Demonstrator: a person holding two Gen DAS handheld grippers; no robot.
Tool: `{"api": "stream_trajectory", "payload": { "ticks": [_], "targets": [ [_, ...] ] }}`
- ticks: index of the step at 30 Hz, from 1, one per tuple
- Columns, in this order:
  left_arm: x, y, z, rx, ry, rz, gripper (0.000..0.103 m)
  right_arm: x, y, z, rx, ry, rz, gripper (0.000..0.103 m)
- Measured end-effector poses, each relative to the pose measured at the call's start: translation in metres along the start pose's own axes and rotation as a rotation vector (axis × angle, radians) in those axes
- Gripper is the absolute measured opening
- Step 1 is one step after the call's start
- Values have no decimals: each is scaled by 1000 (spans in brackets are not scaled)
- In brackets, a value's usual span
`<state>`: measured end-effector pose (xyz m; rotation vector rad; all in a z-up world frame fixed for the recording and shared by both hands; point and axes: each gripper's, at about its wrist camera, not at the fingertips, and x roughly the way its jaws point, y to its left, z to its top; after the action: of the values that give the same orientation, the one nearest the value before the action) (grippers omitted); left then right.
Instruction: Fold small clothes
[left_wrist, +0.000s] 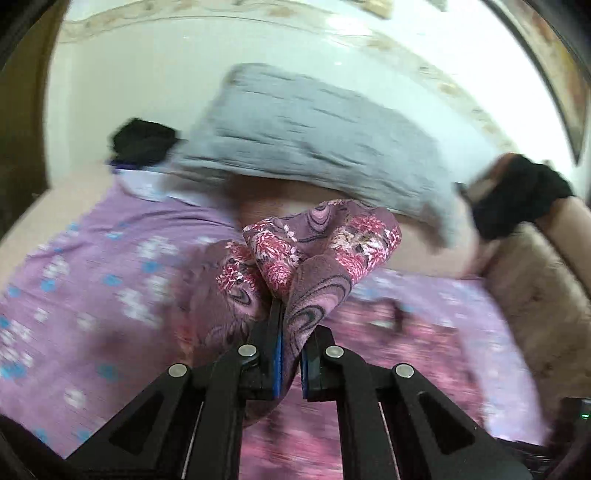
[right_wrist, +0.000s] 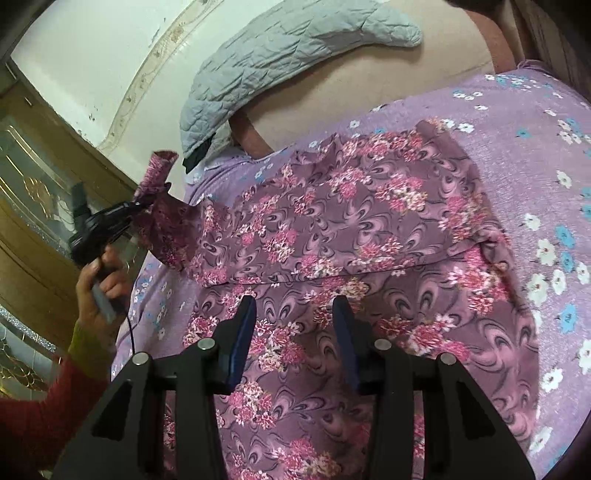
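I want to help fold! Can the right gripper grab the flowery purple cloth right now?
Probably yes. The right gripper hangs open just above the flowery purple cloth, and nothing lies between. The left gripper already pinches its far corner.

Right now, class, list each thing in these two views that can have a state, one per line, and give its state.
Left gripper: shut on a corner of the garment, lifted off the bed.
Right gripper: open, jaws apart over the garment, holding nothing.
Floral garment: mostly spread flat, one corner raised.
Grey pillow: lying crumpled at the head of the bed.
Lilac bedsheet: spread out under the garment.
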<state>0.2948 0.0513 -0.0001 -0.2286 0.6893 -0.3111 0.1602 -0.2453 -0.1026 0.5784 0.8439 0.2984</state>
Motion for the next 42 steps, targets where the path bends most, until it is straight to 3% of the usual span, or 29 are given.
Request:
{"api": "stream_trajectory", "payload": {
  "ticks": [5,9,15,19,22,26,31,34,37,38,39,41,42],
  "targets": [
    [29,-72,-36,0,70,-136,5,-11,-15,1,35,-20,-16,45],
    [71,-115,-73,68,163,-150,6,-14,-27,3,49,-29,-45,45],
    [119,-131,-116,158,290,-118,7,-6,-47,13,94,-39,-75,45],
    [111,-131,-134,200,328,-113,27,7,-51,23,118,-41,-77,45],
    [87,-120,-134,198,297,-95,54,22,-51,31,131,-46,-71,61],
    [45,-91,-130,169,251,-56,55,50,-53,46,159,-44,-50,62],
    [0,-24,-132,116,196,152,57,85,-60,62,217,-17,-25,62],
    [-4,26,-134,5,216,240,57,105,-59,69,239,0,9,62],
    [18,49,-136,-15,295,279,57,129,-54,76,243,26,12,62],
    [26,50,-135,2,311,289,57,136,-52,78,238,35,6,59],
    [33,50,-135,18,320,298,57,142,-48,81,223,37,3,39],
    [49,49,-131,47,337,317,56,139,-41,92,195,23,-8,8],
    [55,48,-128,56,334,320,56,130,-36,98,182,-9,-2,8]
  ]
}}
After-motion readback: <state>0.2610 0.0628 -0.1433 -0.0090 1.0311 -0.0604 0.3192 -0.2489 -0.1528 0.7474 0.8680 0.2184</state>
